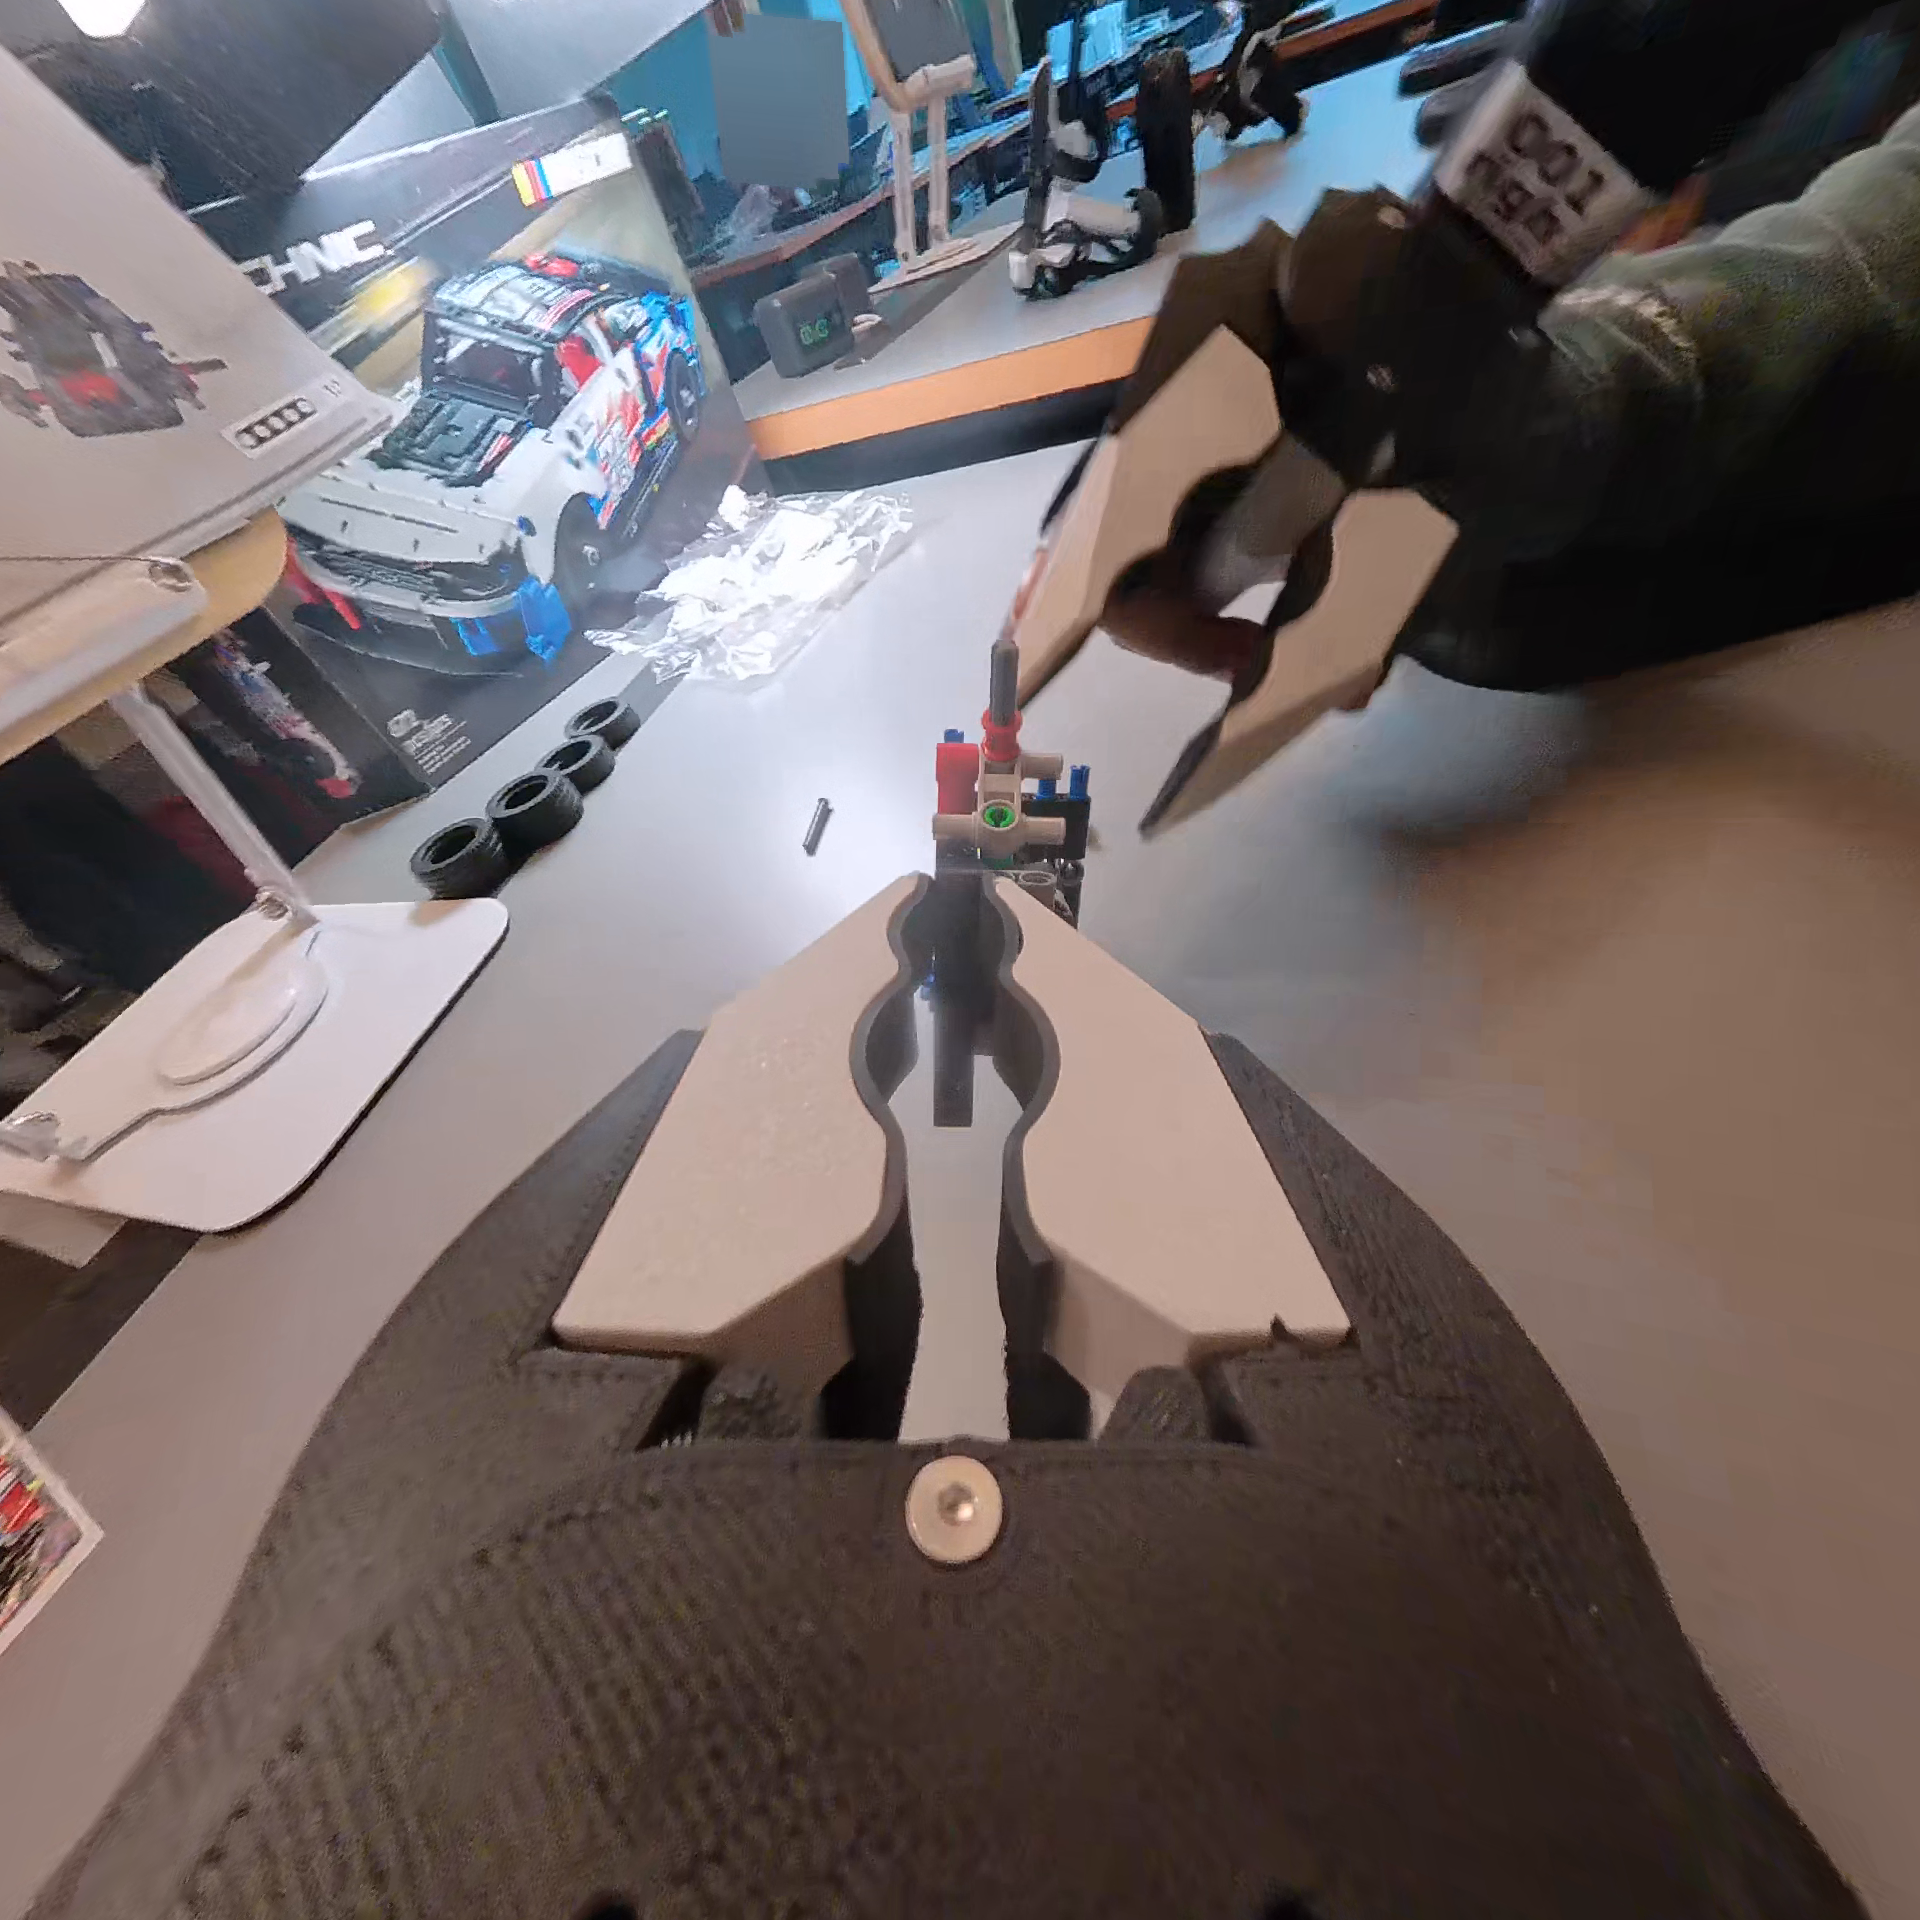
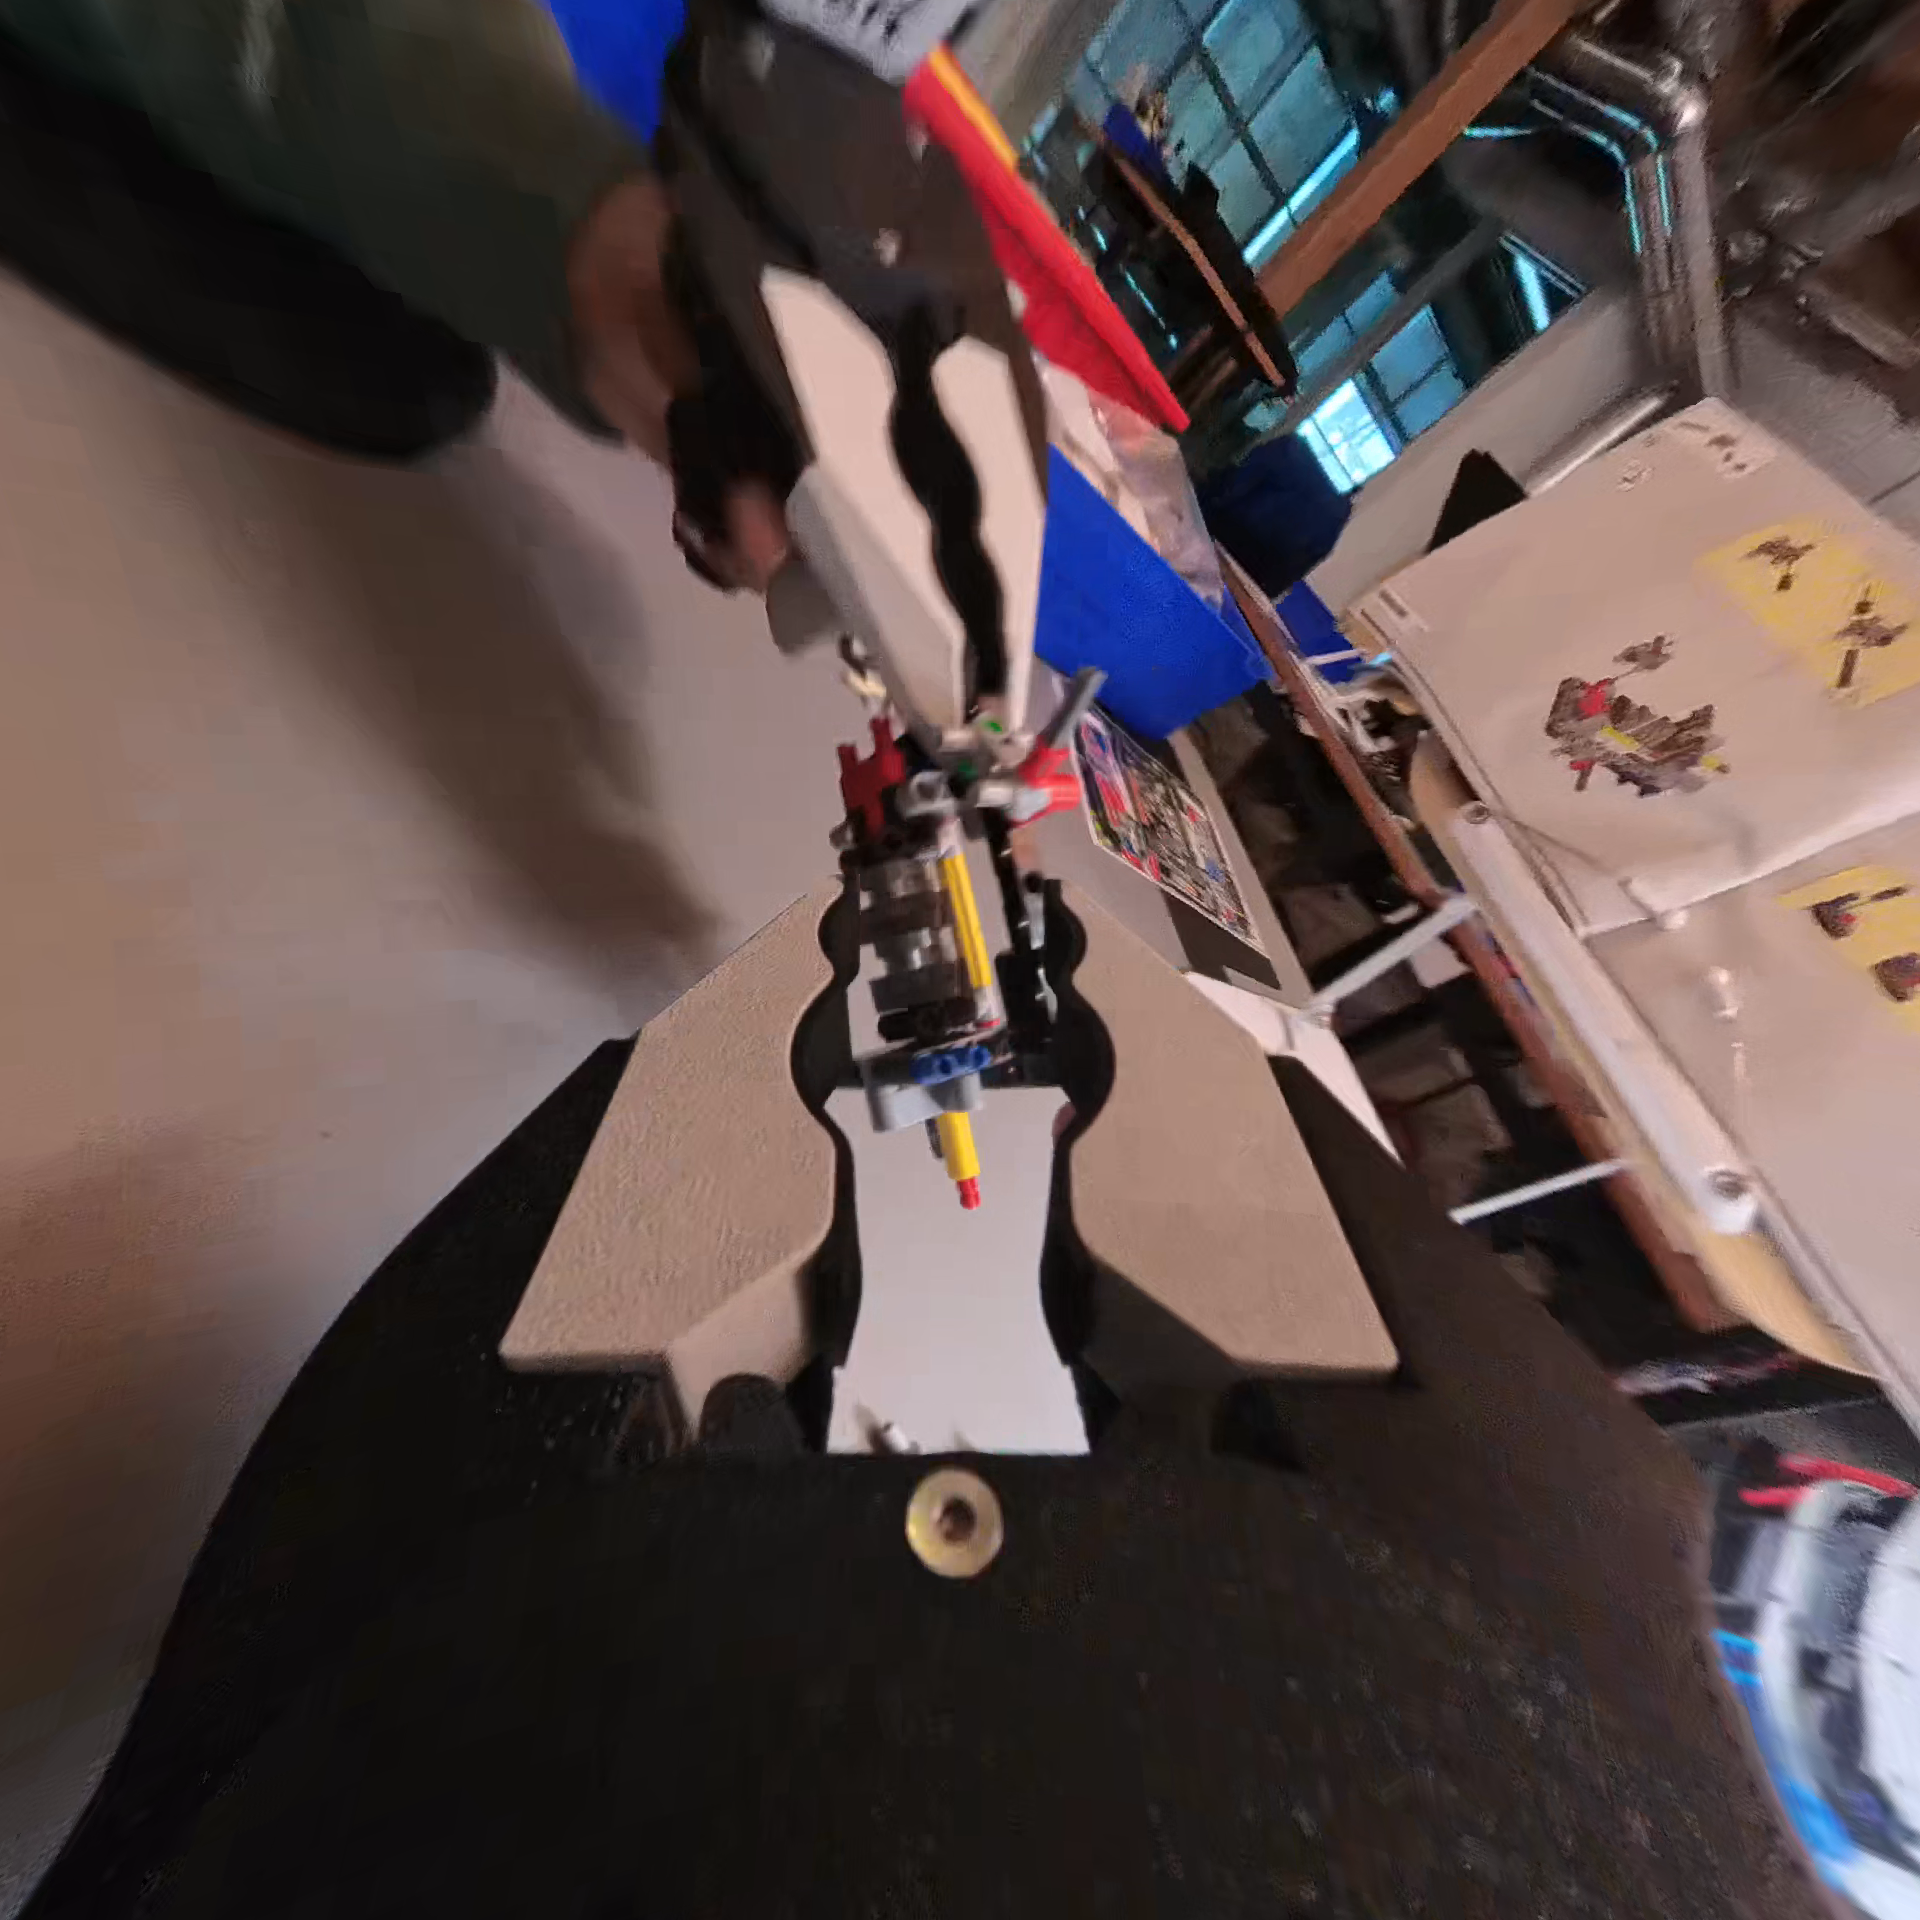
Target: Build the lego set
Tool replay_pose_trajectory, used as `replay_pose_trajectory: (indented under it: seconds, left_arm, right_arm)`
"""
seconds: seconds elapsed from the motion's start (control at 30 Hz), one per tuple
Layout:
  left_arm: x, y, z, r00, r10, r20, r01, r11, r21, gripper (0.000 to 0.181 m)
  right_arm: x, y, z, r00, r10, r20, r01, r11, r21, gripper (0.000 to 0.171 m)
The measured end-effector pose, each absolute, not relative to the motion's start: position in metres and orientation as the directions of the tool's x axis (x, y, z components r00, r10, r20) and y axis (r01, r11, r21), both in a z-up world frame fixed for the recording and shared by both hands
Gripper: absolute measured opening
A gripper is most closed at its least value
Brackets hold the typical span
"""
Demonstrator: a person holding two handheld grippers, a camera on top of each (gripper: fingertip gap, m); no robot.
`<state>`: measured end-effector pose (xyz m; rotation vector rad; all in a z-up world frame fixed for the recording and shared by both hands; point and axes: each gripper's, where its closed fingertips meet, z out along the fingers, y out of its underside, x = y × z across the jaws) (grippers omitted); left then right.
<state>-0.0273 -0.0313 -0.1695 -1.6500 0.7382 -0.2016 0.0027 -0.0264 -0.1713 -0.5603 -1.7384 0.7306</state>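
A small lego assembly of black, grey, red and blue parts has a grey axle standing up from it. My left gripper is shut on a black beam at its near end and holds it over the grey table. In the right wrist view the assembly, with a yellow axle along it, lies between the spread fingers of my right gripper. The right gripper is open beside the assembly's far end and blurred. The left gripper pinches the opposite end.
The set's box with a car picture stands at the left. Several black tyres, a loose black pin and crumpled plastic bags lie in front of it. An instruction booklet sits on a white stand. A sticker sheet and blue bin are nearby.
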Motion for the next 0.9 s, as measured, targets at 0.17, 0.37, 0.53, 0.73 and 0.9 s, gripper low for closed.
replay_pose_trajectory:
  seconds: [0.17,0.37,0.53,0.73,0.9]
  left_arm:
    - [-0.016,-0.037,-0.174,0.726,-0.623,-0.292,-0.376,-0.004,-0.927,0.005]
    - [0.005,-0.045,-0.180,0.641,-0.656,-0.397,-0.471,0.072,-0.879,0.005]
    - [0.012,-0.051,-0.174,0.618,-0.665,-0.418,-0.454,0.131,-0.881,0.005]
    - [0.018,-0.059,-0.156,0.608,-0.659,-0.443,-0.404,0.224,-0.887,0.005]
    - [0.016,-0.059,-0.150,0.604,-0.597,-0.528,-0.468,0.271,-0.841,0.005]
  right_arm:
    - [0.011,-0.028,-0.168,-0.387,0.746,0.541,0.070,0.609,-0.790,0.048]
    - [0.011,-0.047,-0.178,-0.463,0.720,0.517,0.087,0.618,-0.782,0.035]
    - [0.016,-0.054,-0.168,-0.483,0.739,0.469,0.025,0.547,-0.837,0.023]
    - [0.021,-0.064,-0.149,-0.491,0.752,0.440,-0.085,0.462,-0.883,0.023]
    - [0.019,-0.061,-0.147,-0.470,0.763,0.443,-0.089,0.459,-0.884,0.023]
